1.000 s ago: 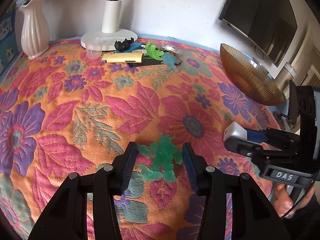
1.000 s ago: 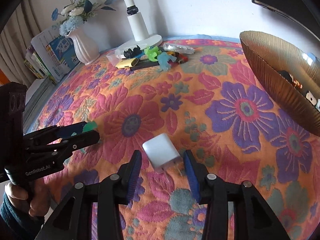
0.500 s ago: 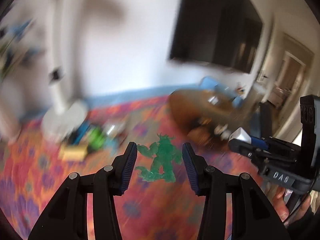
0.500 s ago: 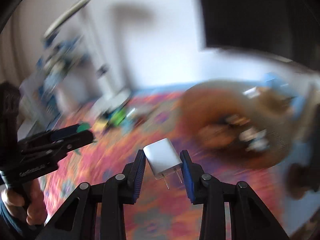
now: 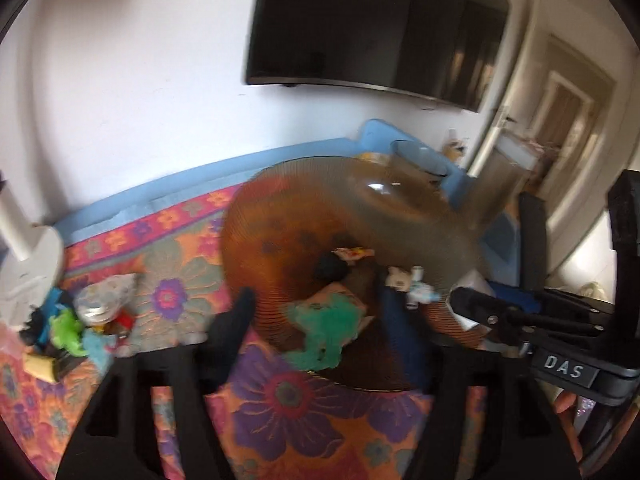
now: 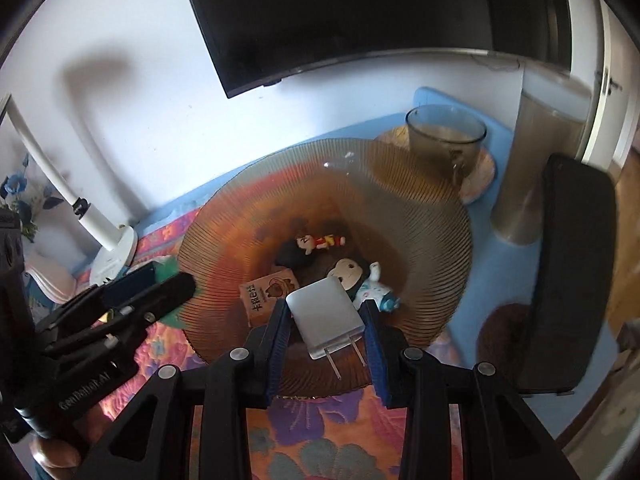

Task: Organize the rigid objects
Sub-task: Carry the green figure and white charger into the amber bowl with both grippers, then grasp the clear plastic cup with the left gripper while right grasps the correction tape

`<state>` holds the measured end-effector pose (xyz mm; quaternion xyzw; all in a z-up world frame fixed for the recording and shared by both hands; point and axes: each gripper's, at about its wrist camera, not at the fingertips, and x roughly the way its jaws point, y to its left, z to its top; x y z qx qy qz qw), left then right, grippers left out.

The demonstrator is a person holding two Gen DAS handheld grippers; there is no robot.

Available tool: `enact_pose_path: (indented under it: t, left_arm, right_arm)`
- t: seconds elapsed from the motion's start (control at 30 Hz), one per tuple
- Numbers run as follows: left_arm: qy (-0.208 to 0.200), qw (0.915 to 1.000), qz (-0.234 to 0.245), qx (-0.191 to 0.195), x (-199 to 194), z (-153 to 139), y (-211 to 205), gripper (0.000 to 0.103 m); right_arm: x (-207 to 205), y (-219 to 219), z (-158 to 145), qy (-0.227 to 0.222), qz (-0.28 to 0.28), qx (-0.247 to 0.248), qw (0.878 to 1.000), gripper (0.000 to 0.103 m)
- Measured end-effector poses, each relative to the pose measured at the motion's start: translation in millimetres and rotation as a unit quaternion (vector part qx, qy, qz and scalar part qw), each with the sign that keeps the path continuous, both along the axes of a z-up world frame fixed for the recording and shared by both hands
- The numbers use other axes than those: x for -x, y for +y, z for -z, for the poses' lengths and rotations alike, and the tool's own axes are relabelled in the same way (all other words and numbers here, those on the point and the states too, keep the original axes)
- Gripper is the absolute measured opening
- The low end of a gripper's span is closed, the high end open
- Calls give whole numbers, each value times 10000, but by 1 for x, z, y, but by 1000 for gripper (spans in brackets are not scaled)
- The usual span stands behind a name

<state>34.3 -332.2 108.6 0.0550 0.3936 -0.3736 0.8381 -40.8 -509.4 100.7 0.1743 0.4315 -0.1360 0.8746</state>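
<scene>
Charger (image 6: pixel 326 316) sits clamped btwn the right gripper's (image 6: pixel 325 330) blue pads, lower centre of the right view, its 2 prongs pointing down-right toward the cam. Jaws are easing apart, but both pads look to touch its sides. It hangs right over the near half of the amber bowl (image 6: pixel 224 216), so a drop would prob land beside the small box (image 6: pixel 269 295) and the doll (image 6: pixel 362 280) in the bowl's centre.

Left gripper (image 5: pixel 320 320), lower centre of the left view, is blurred; its jaws are opening and stand well apart. Green toy (image 5: pixel 326 328) lies btwn them, not touching either finger as far as the blur lets me tell, over the bowl's near rim, long axis running upper right to lower left. Whether it has landed I can't tell.

Rest of the pile (image 5: pixel 68 332) lies at the left edge, well apart from both grippers; left one is prob nearer.
</scene>
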Motion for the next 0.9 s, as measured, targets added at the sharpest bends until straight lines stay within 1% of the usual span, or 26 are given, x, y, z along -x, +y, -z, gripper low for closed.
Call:
enact_pose_path:
  t: [0.03, 0.07, 0.13, 0.23, 0.3, 0.33, 0.4, 0.47, 0.53, 0.6, 0.73, 0.83, 0.9]
  left_arm:
    - [-32, 10000, -55, 37, 0, -3, 7, 78]
    - [-17, 9999, -74, 85, 0, -5, 12, 78]
    - [-8, 9996, -193, 183, 0, -13, 32, 78]
    - [-200, 9980, -541, 249, 4, -30, 73, 78]
    - [-343, 9966, -726, 164, 9, -38, 94, 78]
    - [-462, 9950, -880, 72, 16, -43, 110, 78]
    - [-563, 9924, -1094, -10, 21, -50, 133, 79]
    - [-621, 9886, -1365, -124, 29, -52, 168, 83]
    - [-636, 9841, -1640, -231, 33, -49, 203, 85]
    - [-571, 9778, -1974, -397, 33, -41, 241, 85]
    - [-251, 9685, -2444, -398, 27, -15, 308, 85]
    - [-139, 9640, -2627, -386, 16, -1, 336, 85]
    - [-4, 9653, -2596, -291, 6, 6, 346, 85]
  right_arm:
    - [1, -1, 0, 18, 95, 121, 9999, 55]
    - [4, -1, -3, -54, 148, 201, 9997, 59]
    - [8, 4, -10, -271, 109, 217, 9993, 59]
    - [11, 18, -20, -473, -74, 140, 9988, 59]
    - [11, 33, -26, -537, -224, 164, 9982, 59]
    - [10, 46, -31, -561, -361, 202, 9976, 59]
    - [7, 71, -37, -625, -653, 242, 9956, 59]
    - [5, 97, -42, -677, -923, 314, 9929, 59]
    - [3, 124, -44, -705, -1198, 367, 9896, 60]
    - [-1, 148, -40, -677, -1442, 397, 9864, 60]
    - [-16, 184, -22, -469, -1807, 346, 9818, 60]
    - [-34, 204, -5, -260, -1989, 254, 9793, 60]
    - [-46, 211, 3, -160, -2056, 199, 9783, 60]
